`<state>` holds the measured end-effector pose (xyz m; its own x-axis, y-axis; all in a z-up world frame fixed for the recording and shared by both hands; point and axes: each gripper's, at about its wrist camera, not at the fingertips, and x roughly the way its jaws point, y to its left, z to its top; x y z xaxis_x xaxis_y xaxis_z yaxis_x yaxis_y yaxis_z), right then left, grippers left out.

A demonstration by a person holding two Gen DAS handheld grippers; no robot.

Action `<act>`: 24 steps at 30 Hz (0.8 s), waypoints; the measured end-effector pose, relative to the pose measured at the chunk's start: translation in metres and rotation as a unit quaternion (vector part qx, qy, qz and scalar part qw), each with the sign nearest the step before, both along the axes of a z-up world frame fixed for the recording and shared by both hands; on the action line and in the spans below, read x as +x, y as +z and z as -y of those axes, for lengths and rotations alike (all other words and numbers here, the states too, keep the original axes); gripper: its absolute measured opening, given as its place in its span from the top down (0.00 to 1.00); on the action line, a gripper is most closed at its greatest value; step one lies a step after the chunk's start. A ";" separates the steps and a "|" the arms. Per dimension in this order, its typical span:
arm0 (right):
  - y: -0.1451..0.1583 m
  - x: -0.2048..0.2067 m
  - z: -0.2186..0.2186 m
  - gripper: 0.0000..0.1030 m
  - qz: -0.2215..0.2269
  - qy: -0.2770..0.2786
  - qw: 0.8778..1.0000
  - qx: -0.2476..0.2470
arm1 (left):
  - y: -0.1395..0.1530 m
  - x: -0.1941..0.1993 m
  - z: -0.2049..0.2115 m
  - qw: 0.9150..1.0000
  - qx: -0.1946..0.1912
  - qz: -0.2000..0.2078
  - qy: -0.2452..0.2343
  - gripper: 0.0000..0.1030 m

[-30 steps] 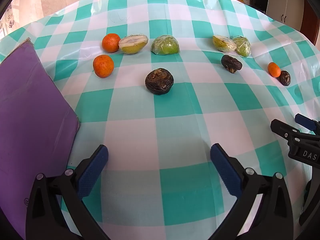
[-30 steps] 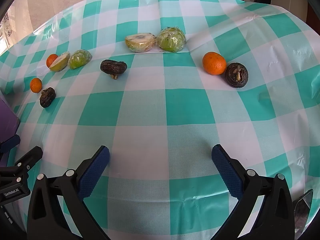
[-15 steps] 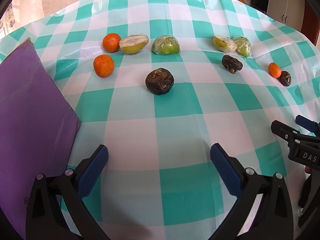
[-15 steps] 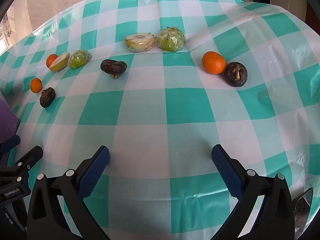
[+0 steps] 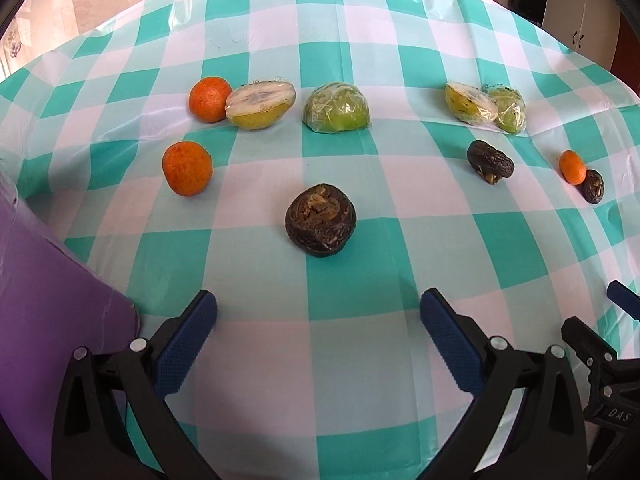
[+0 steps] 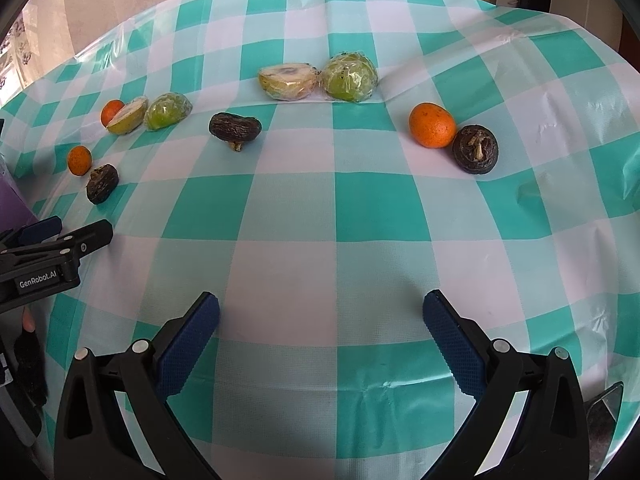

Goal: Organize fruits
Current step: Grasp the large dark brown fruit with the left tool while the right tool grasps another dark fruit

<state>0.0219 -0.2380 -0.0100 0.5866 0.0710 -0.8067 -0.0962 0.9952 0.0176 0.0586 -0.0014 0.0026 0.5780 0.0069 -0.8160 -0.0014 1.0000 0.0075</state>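
Checked tablecloth [image 6: 336, 208] strewn with fruit | left gripper [image 5: 318, 320], stamped "GenRobot.AI", spread wide | right gripper [image 6: 320, 320] likewise agape, empty

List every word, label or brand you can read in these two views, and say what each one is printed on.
"GenRobot.AI": white print on the black body of the left gripper, seen at the left edge of the right wrist view.
"DAS": white letters, cut off by the frame edge, on the black body of the right gripper, seen at the right edge of the left wrist view.
Nothing readable on the fruit or the checked tablecloth.
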 end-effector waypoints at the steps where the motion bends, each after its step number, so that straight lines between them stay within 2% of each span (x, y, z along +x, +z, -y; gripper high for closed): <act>1: 0.000 -0.001 -0.001 0.04 0.000 0.000 1.000 0.000 | 0.001 0.007 0.002 1.000 0.001 0.003 -0.002 0.01; 5: 0.001 -0.001 -0.002 0.04 0.002 0.001 1.000 -0.002 | 0.002 0.024 0.008 1.000 0.007 0.006 -0.008 0.03; 10: 0.005 -0.001 0.008 0.06 0.014 -0.009 1.000 0.020 | 0.003 0.024 0.011 1.000 0.001 0.017 -0.024 0.22; 13: 0.009 0.005 0.033 0.09 0.024 -0.062 0.996 0.058 | 0.005 0.020 0.013 0.999 0.003 0.028 -0.032 0.38; 15: 0.009 0.012 0.051 0.19 0.026 -0.100 0.992 0.075 | 0.006 0.019 0.015 0.999 0.003 0.032 -0.035 0.49; 16: 0.009 0.017 0.058 0.23 0.027 -0.114 0.990 0.076 | 0.007 0.018 0.014 0.999 0.002 0.034 -0.034 0.58; 17: 0.010 0.022 0.065 0.25 0.029 -0.125 0.989 0.080 | 0.007 0.017 0.013 0.999 0.000 0.035 -0.033 0.64; 20: 0.013 0.037 0.085 0.31 0.044 -0.160 0.981 0.100 | 0.007 0.017 0.011 0.999 -0.010 0.036 -0.032 0.64; 22: 0.016 0.048 0.095 0.33 0.053 -0.182 0.977 0.098 | 0.007 0.017 0.010 0.999 -0.011 0.036 -0.032 0.64; 24: 0.018 0.062 0.099 0.39 0.059 -0.192 0.976 0.087 | 0.007 0.017 0.010 0.999 -0.011 0.035 -0.032 0.64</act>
